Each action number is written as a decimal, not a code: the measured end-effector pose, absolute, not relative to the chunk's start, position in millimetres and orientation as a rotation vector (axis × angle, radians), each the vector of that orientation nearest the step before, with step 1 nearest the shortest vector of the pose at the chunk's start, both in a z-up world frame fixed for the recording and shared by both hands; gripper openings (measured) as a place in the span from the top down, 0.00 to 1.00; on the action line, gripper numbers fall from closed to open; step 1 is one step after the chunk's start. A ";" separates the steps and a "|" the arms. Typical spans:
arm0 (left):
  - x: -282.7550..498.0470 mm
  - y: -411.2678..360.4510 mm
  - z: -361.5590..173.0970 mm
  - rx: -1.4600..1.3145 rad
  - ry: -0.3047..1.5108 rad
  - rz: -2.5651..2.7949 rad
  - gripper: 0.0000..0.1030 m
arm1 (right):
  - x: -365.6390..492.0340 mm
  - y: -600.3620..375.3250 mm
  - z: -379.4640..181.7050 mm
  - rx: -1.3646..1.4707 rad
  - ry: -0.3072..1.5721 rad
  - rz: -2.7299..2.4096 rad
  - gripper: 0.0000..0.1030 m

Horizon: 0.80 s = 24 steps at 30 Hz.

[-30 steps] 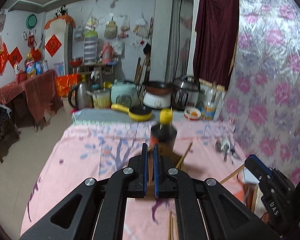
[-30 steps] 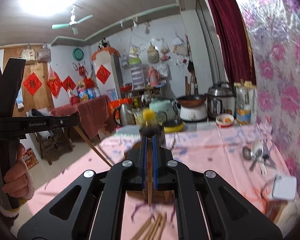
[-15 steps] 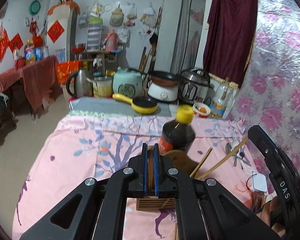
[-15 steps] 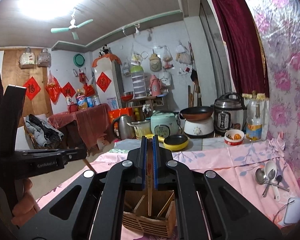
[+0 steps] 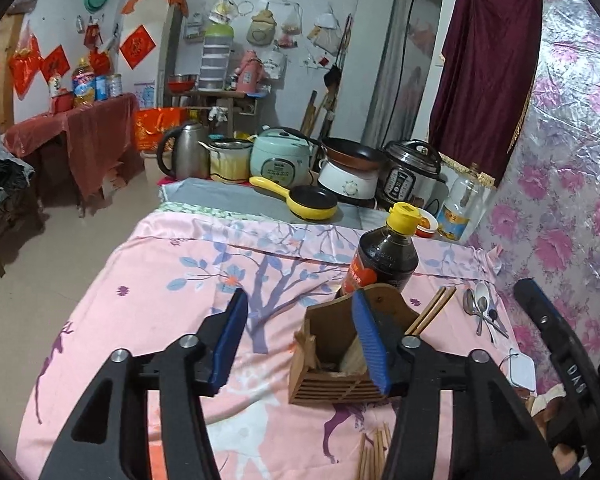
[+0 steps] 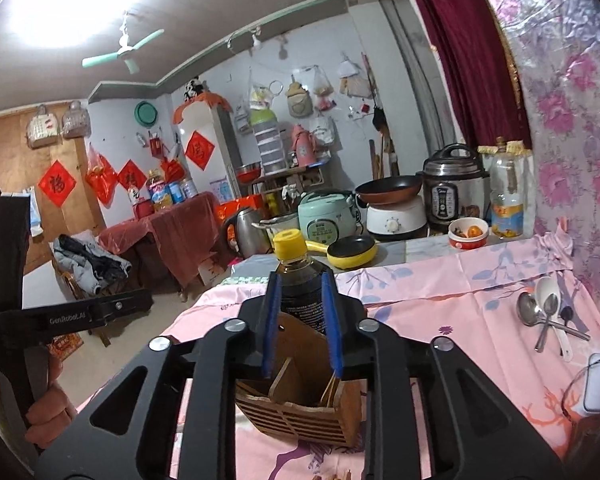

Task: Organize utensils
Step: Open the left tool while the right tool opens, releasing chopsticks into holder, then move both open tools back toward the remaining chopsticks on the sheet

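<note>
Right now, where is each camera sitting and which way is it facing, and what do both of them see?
Left wrist: sits on the left tool, facing down the pink tablecloth at the wooden utensil holder; its jaws are opening with nothing between them; the right tool's side shows at right.
Right wrist: sits on the right tool, looking over the wooden utensil holder toward the appliances; jaws opening, empty; a hand grips the left tool at left.
Shared: holder, soy sauce bottle, spoons.

Light: bright ceiling lamp (image 6: pixel 48 12), glaring white.
Focus: sharp.
Edges: fisheye bending, black vignette corners.
</note>
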State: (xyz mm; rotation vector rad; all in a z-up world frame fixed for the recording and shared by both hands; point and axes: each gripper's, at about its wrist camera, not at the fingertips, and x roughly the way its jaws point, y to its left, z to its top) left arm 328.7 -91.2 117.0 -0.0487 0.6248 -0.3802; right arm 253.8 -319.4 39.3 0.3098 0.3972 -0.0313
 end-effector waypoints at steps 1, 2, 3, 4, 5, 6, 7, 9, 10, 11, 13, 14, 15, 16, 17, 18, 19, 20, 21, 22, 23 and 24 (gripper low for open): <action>323.6 -88.5 118.8 -0.047 0.619 -0.372 0.42 | 248.2 -318.5 42.1 0.313 0.394 -0.033 0.70; 318.2 -85.7 119.9 -0.046 0.614 -0.364 0.41 | 243.8 -317.3 44.3 0.315 0.391 -0.035 0.68; 309.6 -81.5 121.2 -0.046 0.608 -0.353 0.39 | 236.9 -316.5 47.8 0.317 0.385 -0.036 0.64; 303.4 -78.5 122.4 -0.048 0.605 -0.348 0.38 | 229.6 -315.4 51.1 0.320 0.377 -0.037 0.63; 296.3 -75.0 123.8 -0.049 0.602 -0.345 0.38 | 224.6 -314.9 53.7 0.321 0.370 -0.039 0.59; 291.1 -72.4 125.3 -0.049 0.599 -0.342 0.37 | 215.1 -313.3 58.7 0.323 0.357 -0.041 0.56; 283.9 -69.3 126.8 -0.048 0.593 -0.335 0.36 | 209.1 -312.2 62.1 0.324 0.349 -0.041 0.54; 268.4 -62.2 130.4 -0.045 0.576 -0.318 0.33 | 196.3 -309.1 70.2 0.326 0.331 -0.038 0.51; 262.5 -59.5 132.0 -0.044 0.568 -0.313 0.31 | 188.3 -307.0 74.9 0.327 0.320 -0.037 0.50; 252.0 -55.7 134.8 -0.045 0.555 -0.307 0.30 | 179.5 -304.2 79.4 0.326 0.307 -0.037 0.49; 235.5 -50.7 139.1 -0.044 0.535 -0.302 0.26 | 164.4 -300.2 87.3 0.325 0.284 -0.036 0.44; 225.2 -47.9 141.1 -0.044 0.523 -0.300 0.25 | 155.1 -297.6 92.0 0.325 0.269 -0.034 0.41; 216.5 -45.8 141.9 -0.044 0.513 -0.297 0.23 | 148.8 -295.7 95.2 0.325 0.261 -0.034 0.40; 206.6 -43.6 142.4 -0.041 0.501 -0.292 0.20 | 138.4 -293.0 99.2 0.326 0.247 -0.031 0.39; 197.4 -42.4 142.8 -0.038 0.490 -0.287 0.19 | 129.1 -291.0 102.2 0.328 0.236 -0.030 0.37; 185.1 -40.6 142.5 -0.035 0.479 -0.282 0.17 | 116.7 -288.3 105.5 0.332 0.222 -0.029 0.34; 174.9 -38.9 141.5 -0.034 0.470 -0.280 0.15 | 105.9 -285.3 107.5 0.335 0.210 -0.027 0.32; 161.1 -37.5 139.2 -0.030 0.459 -0.276 0.14 | 97.3 -283.1 108.9 0.339 0.202 -0.026 0.29; 151.3 -36.6 137.1 -0.025 0.452 -0.271 0.13 | 86.1 -280.6 109.9 0.342 0.193 -0.025 0.26; 139.8 -36.1 134.0 -0.019 0.444 -0.264 0.12 | 72.9 -277.4 110.6 0.345 0.184 -0.023 0.24; 131.5 -36.4 131.8 -0.015 0.439 -0.259 0.12 | 61.8 -275.0 110.6 0.346 0.178 -0.022 0.22; 116.6 -36.1 127.0 -0.008 0.430 -0.252 0.12 | 54.4 -273.5 111.0 0.347 0.174 -0.022 0.20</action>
